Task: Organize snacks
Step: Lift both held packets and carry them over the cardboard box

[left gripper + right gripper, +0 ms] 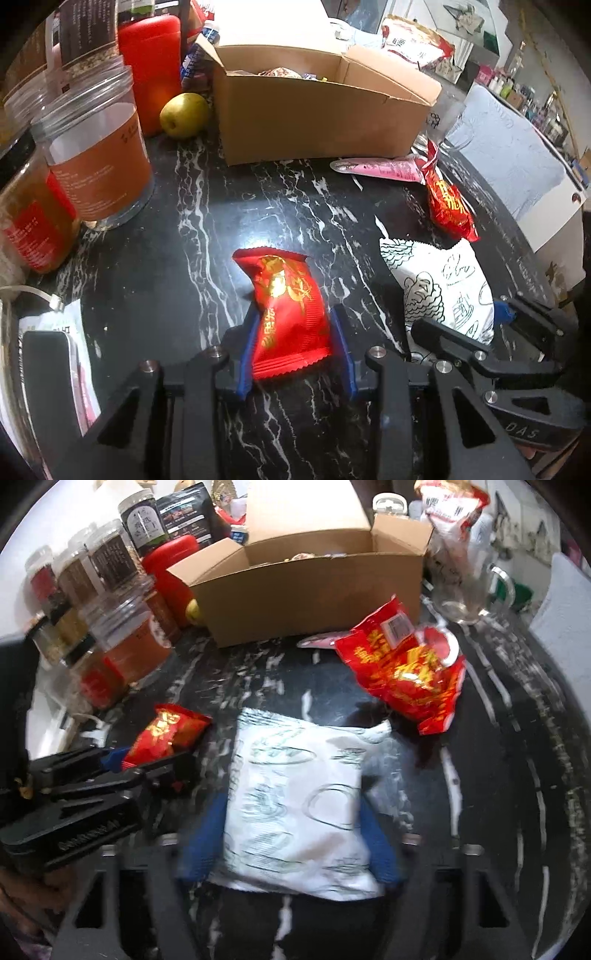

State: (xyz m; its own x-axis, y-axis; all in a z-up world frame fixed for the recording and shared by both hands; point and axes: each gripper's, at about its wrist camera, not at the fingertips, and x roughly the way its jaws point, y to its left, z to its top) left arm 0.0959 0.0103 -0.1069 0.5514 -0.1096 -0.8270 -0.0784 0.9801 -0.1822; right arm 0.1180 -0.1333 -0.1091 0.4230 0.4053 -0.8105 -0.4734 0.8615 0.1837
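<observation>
Small red packet [288,314]: gold print, crinkled, lying flat on the black marbled counter [207,221], at 6 o'clock from the box.
White packet [295,812]: dark line drawings, puffy, flat on the counter (just right of the small red one).
Large red bag [402,672]: crumpled, at 5 o'clock from the box.
Cardboard box [321,114]: flaps open, snacks inside.

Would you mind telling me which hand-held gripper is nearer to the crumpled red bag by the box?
Right. The right hand-held gripper, straddling the white packet, sits just short of the crumpled red bag; the left hand-held gripper is farther over.
</observation>
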